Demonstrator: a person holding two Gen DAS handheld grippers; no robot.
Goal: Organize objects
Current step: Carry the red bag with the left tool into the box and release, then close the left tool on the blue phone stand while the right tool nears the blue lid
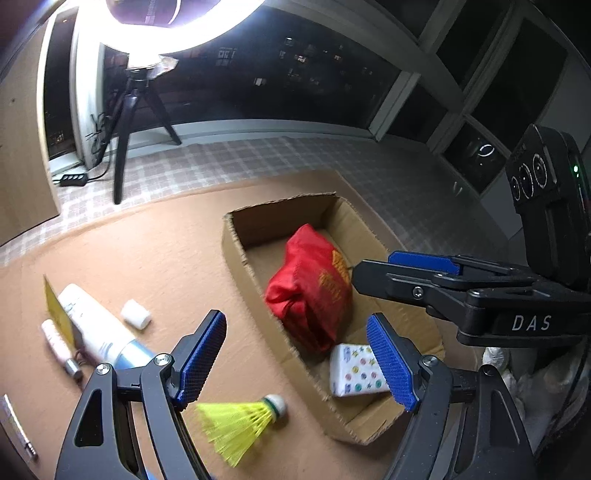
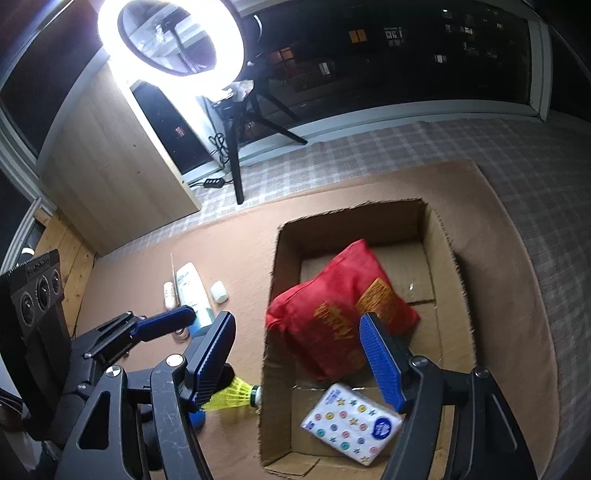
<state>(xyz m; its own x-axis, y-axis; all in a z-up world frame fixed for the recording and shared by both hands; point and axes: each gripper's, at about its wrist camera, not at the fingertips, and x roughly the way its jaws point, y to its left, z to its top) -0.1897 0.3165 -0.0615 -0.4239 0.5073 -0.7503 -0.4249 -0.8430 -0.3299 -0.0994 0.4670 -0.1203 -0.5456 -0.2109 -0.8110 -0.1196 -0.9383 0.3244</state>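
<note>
Left wrist view: brown mat (image 1: 155,240) spread over a checked cloth (image 1: 229,158); dark night windows (image 1: 288,74) behind, a lit ring light (image 1: 177,33) on a black tripod (image 1: 125,122) at upper left. Open cardboard box (image 1: 236,251) sits on the mat; inside it a red pouch (image 1: 310,288) toward the middle and a white patterned tissue pack (image 1: 351,369) at the near end. On the mat left of the box: yellow shuttlecock (image 1: 240,421) just beside the box's near corner, a white tube (image 1: 96,325), a small white cap (image 1: 136,314), a yellow card (image 1: 59,314) and a thin pinkish stick (image 1: 59,347). Left gripper (image 1: 295,362) stands released, blue pads wide apart, nothing between them pressed; one pad over the mat near the shuttlecock, the other over the tissue pack. Right gripper (image 1: 406,273) enters from the right above the box, near the pouch; its grasp is unreadable from this angle. Right wrist view: same mat (image 2: 480,206), cloth (image 2: 535,177), ring light (image 2: 170,40), and a wooden panel (image 2: 110,158) at left. Box (image 2: 273,332) holds the pouch (image 2: 332,302) and tissue pack (image 2: 351,424); shuttlecock (image 2: 240,391) lies outside against the box wall. Right gripper (image 2: 295,362) is spread open and empty, pads straddling the box's left wall. Left gripper (image 2: 166,325) shows at left over the tube (image 2: 192,288).
</note>
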